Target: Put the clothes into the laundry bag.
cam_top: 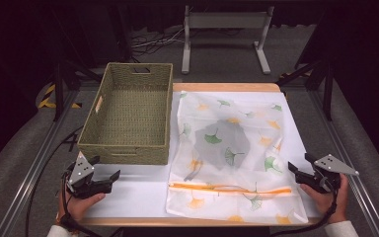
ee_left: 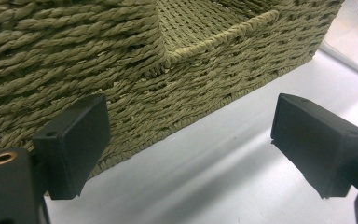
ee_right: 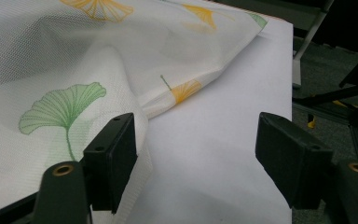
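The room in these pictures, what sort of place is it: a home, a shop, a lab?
Probably a lab or recording workshop, not a home. The table sits inside a bare metal frame, cables trail across the grey floor, and each hand holds an instrumented gripper.

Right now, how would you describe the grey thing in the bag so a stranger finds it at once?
Find the white table, then the mesh bag with ginkgo leaves, right of the basket. The grey item lies inside at the bag's middle. It is the one dark, plain patch among orange and green leaves.

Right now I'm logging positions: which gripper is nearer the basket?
Left. The left gripper sits just before the woven basket; the right gripper is across the table by the mesh bag.
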A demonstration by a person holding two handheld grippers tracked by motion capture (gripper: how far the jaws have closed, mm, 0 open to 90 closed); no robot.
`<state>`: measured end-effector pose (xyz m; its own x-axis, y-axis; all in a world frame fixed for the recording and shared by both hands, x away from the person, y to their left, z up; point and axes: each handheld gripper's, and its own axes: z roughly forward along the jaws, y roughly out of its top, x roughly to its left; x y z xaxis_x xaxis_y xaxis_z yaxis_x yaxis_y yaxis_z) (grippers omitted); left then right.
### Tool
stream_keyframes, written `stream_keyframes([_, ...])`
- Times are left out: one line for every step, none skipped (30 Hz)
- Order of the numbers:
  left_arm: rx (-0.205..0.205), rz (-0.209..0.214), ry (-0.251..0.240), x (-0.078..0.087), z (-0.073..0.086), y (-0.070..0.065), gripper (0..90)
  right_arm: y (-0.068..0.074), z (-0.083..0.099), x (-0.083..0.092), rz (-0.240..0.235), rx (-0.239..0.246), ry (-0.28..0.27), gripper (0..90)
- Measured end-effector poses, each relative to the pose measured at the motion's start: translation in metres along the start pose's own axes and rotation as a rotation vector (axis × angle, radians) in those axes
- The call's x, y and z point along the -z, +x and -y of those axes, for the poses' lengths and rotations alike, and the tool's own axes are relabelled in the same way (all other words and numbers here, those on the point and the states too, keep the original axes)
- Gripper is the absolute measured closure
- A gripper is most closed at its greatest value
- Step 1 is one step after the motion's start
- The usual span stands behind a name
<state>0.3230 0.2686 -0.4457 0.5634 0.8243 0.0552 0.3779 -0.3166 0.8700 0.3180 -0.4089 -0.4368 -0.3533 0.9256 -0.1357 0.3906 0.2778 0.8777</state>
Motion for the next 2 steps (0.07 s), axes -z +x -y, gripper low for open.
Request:
stream_keyframes([-0.003, -0.005, 0.002, -0.0002, -0.0002, -0.0002, 12.3, 0.0007, -0.0002, 0.0008, -0.005, 0.002, -0.001, 30.0])
stream_keyframes([-0.003, -0.005, 0.002, -0.0002, -0.0002, -0.0002, 12.3, 0.0009, -0.0001, 0.0009, -0.006, 0.004, -0.004, 30.1])
